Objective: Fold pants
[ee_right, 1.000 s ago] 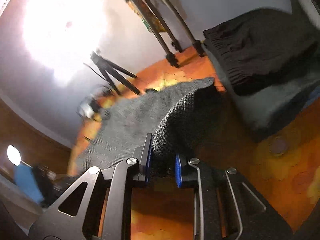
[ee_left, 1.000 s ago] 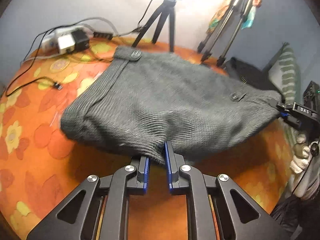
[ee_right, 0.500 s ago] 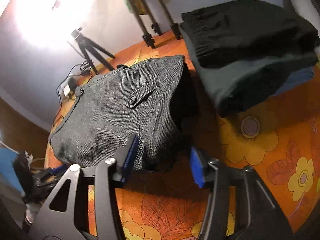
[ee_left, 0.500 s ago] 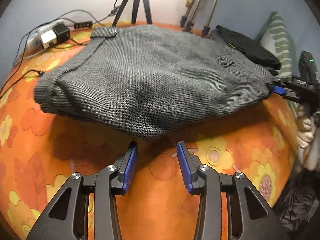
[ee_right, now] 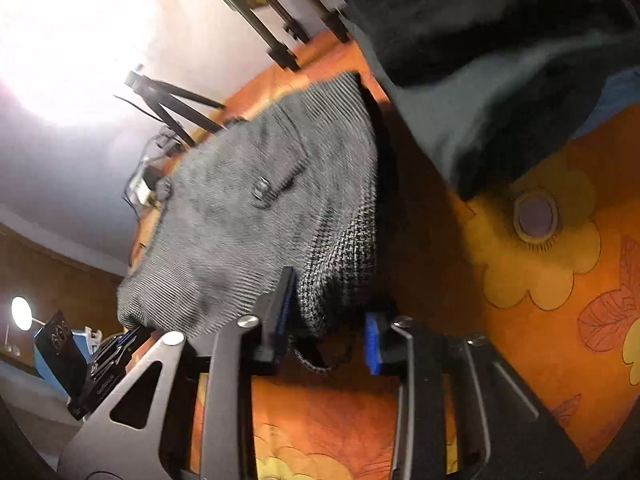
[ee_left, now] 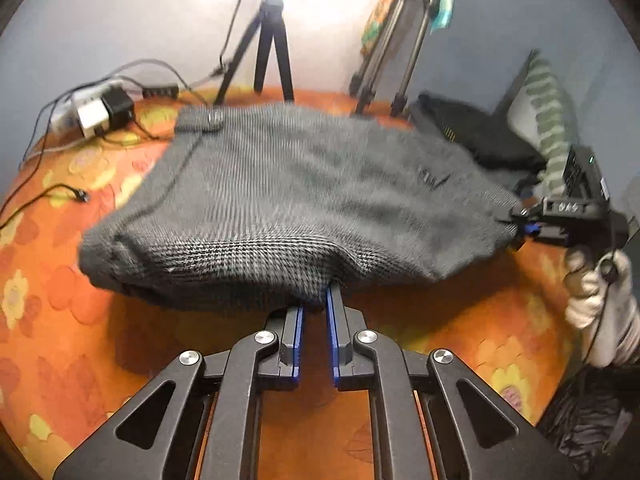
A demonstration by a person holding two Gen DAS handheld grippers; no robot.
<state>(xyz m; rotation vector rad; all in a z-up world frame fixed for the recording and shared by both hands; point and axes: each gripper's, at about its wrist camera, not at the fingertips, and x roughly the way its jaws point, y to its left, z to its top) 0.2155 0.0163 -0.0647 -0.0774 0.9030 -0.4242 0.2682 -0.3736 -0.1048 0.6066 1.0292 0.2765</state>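
Pants: grey checked pants (ee_left: 288,200), folded into a thick bundle, fill the centre of the left wrist view and lie on the orange flowered surface (ee_left: 60,280); in the right wrist view the same bundle (ee_right: 256,232) sits centre-left, with a buttoned pocket flap facing up.
Near edge: the bundle's front edge hangs over the tips of the left tongs; a waistband button shows at upper left of centre.
Left tongs: left tongs (ee_left: 316,304), lower centre, blue-padded fingers drawn close with a narrow gap and fabric caught at their tips, pinching the pants' near edge.
Right tongs: right tongs (ee_right: 328,312), lower centre of their own view, fingers set wider apart with a thick fold of the pants between them; whether they press the cloth cannot be told. From the left wrist view they (ee_left: 524,224) meet the bundle's right end at middle right.
Other garments: a dark folded stack (ee_right: 500,60) at upper right, just beside the pants.
Background: black tripod (ee_left: 272,48) at upper centre; charger and cables (ee_left: 100,112) at upper left.
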